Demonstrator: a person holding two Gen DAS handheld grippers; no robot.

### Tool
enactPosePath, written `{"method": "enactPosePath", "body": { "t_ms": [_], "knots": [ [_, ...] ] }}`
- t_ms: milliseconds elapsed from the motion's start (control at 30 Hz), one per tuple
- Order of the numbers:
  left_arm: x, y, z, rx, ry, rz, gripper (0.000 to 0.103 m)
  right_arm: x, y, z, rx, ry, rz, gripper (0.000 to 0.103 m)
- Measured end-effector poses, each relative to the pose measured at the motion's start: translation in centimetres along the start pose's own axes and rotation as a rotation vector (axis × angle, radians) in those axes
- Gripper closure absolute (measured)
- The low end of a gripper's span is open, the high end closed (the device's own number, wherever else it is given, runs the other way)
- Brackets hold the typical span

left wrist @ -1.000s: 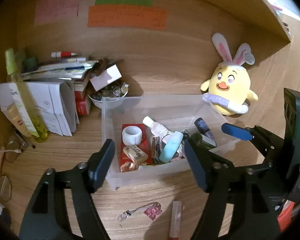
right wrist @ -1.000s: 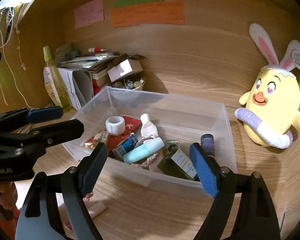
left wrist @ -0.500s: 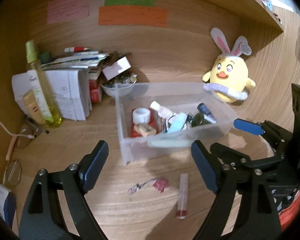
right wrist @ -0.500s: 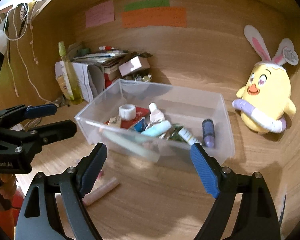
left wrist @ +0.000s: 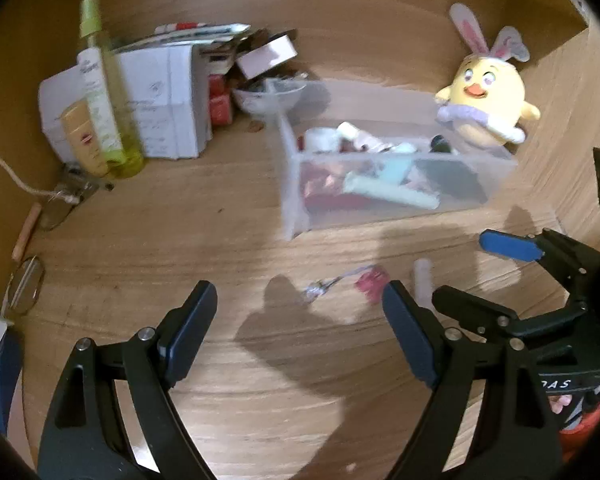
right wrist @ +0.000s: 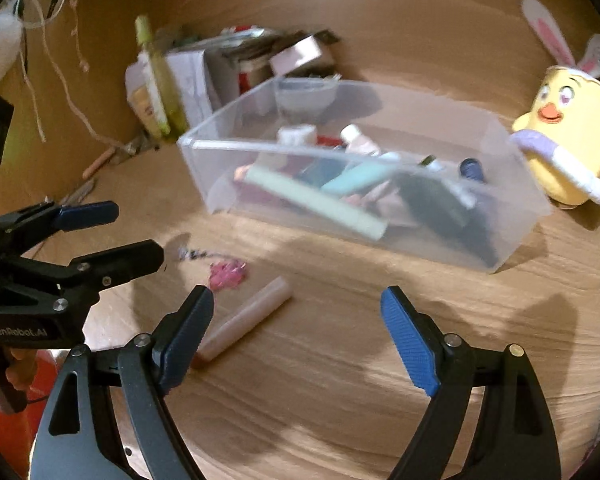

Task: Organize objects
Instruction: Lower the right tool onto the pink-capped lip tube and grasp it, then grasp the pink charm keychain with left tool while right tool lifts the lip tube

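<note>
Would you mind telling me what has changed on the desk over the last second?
Both grippers have drawn back from the clear bin. The left gripper, whose jaws have just been opening, and the right gripper are empty. The pink tube and hair clip stay on the desk; the bin's contents look unchanged.

Tube (right wrist: 246, 322) before bin (right wrist: 516, 216); plush (right wrist: 572, 152) right.
</note>
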State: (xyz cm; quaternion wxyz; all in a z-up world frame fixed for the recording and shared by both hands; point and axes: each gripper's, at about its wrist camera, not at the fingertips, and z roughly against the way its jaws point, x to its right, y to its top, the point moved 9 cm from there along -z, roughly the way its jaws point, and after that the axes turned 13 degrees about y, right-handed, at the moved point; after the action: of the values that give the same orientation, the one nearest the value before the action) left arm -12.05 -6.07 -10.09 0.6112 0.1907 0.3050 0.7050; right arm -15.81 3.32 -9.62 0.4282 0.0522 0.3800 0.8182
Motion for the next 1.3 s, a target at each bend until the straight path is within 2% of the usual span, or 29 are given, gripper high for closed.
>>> {"method": "enactPosePath", "body": {
  "t_ms": [300,367,433,567,667,767,833,867,1233,1300],
  "knots": [
    [-1.1,-1.9,-0.8,-0.042,0.006,0.013,0.018,-0.9,-0.5,-1.6,-0.056,0.015,0.022,0.021],
    [-1.1,-2.0,-1.0,-0.048,0.004,0.016,0.018,-1.0,-0.6,-1.8,-0.066,0.008,0.039,0.025],
    [-1.0,-2.1,-1.1,-0.053,-0.001,0.018,0.018,-1.1,-0.8,-2.0,-0.082,0.009,0.050,0.035],
    [-0.8,-2.2,-1.3,-0.059,-0.005,0.013,0.018,-0.8,-0.9,-2.1,-0.097,-0.018,0.079,0.045],
    [-0.5,-2.1,-1.5,-0.066,-0.011,0.005,0.018,-0.4,-0.8,-1.9,-0.091,-0.023,0.081,0.056],
    [0.2,-2.0,-1.6,-0.070,-0.015,-0.014,0.018,0.3,-0.8,-1.6,-0.085,-0.025,0.081,0.072],
    [0.9,-1.8,-1.7,-0.073,-0.024,-0.030,0.018,0.7,-0.8,-1.3,-0.082,-0.027,0.075,0.087],
    [1.2,-1.7,-1.8,-0.075,-0.027,-0.038,0.018,1.1,-0.8,-1.2,-0.079,-0.030,0.069,0.089],
    [5.1,-0.5,-3.7,-0.101,-0.033,-0.111,0.018,3.4,-0.6,1.1,-0.012,-0.026,0.023,0.089],
    [5.4,-0.5,-4.0,-0.107,-0.028,-0.116,0.026,3.6,-0.4,1.4,-0.001,-0.021,0.016,0.089]
  ]
}}
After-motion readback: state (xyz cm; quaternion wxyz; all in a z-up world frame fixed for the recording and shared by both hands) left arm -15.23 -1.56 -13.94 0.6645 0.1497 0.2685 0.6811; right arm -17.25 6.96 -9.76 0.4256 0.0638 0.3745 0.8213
